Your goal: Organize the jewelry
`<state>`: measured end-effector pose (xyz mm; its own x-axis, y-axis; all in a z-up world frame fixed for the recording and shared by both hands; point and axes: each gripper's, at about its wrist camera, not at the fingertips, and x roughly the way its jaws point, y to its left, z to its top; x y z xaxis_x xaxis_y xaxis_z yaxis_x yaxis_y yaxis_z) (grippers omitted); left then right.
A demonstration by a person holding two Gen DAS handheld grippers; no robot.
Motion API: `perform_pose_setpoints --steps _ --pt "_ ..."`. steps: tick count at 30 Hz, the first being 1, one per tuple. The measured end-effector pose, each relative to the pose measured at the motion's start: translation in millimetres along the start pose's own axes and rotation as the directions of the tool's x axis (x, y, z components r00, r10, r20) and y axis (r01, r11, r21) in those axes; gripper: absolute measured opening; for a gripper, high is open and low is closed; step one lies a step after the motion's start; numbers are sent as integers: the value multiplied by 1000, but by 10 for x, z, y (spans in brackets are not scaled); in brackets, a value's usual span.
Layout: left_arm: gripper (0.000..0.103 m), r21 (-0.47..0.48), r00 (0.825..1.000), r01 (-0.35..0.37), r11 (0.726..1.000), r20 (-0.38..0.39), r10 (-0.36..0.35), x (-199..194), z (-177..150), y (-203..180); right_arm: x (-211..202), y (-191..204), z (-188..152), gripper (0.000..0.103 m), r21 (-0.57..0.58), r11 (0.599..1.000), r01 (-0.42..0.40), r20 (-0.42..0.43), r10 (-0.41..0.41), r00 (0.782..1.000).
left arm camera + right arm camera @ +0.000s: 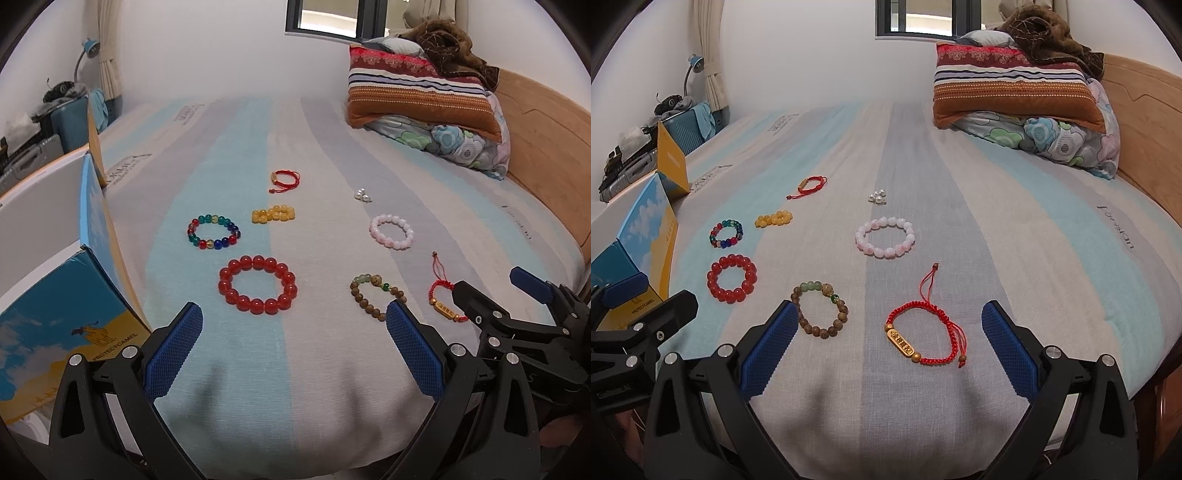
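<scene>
Bracelets are lying untouched near the bed's front edge, both tools hovering open, needing a first grasp.

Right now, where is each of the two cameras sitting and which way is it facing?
Left wrist: on the left gripper, low over the bed's near edge, facing the red bead bracelet; its open blue fingers show, the right gripper at right.
Right wrist: on the right gripper, facing the red cord bracelet; its open fingers show, the left gripper at left.
Shared: the striped bedsheet, all the jewelry, the blue-and-yellow box, the pillows.
</scene>
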<state>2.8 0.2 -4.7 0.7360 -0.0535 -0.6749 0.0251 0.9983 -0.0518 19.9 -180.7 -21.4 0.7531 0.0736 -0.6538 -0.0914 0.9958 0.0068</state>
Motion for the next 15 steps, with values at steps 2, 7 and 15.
perform_pose_setpoints --steps 2,7,15 --pt "97 -1 1000 -6 1000 -2 6 31 5 12 4 1 -3 96 0 1000 0 0 0 1000" --pt "97 -3 1000 -14 1000 -8 14 37 -2 7 3 4 -9 96 -2 1000 2 1 -2 1000" --pt "97 0 1000 -17 1000 -11 17 24 -17 -26 3 2 -9 96 -4 1000 2 1 -2 1000"
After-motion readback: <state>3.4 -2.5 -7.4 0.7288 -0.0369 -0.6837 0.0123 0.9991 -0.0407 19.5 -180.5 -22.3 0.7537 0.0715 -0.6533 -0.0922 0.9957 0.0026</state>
